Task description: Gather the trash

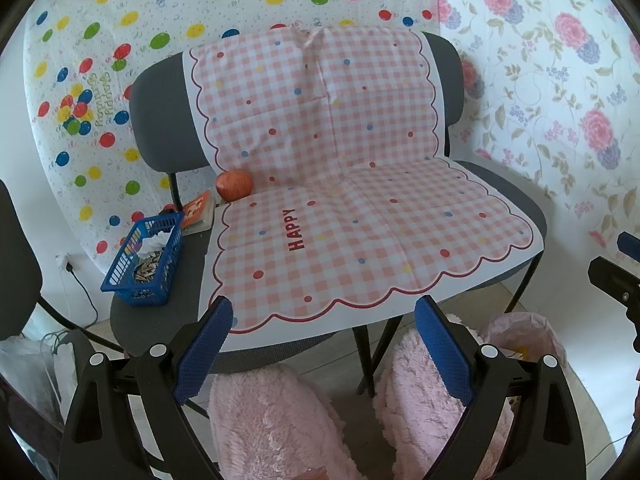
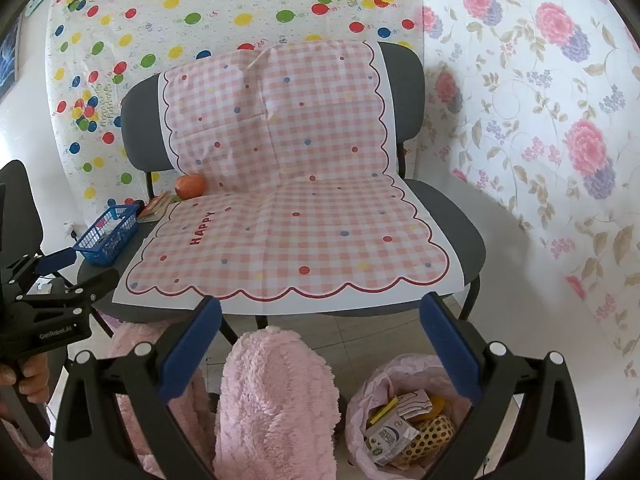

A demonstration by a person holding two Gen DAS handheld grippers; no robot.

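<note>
A pink trash bag stands on the floor at the lower right, holding a milk carton, crumpled paper and a woven basket piece; its edge shows in the left wrist view. A blue basket with seed shells and crumpled tissue sits at the left of the grey seat; it also shows in the right wrist view. My left gripper is open and empty in front of the seat edge. My right gripper is open and empty, above the floor in front of the seat, the bag below its right finger.
A pink checked "HAPPY" cloth covers the grey double seat. An orange fruit and a small book lie at the seat's back left. My knees in pink fleece are below the grippers. Patterned sheets hang on the walls behind.
</note>
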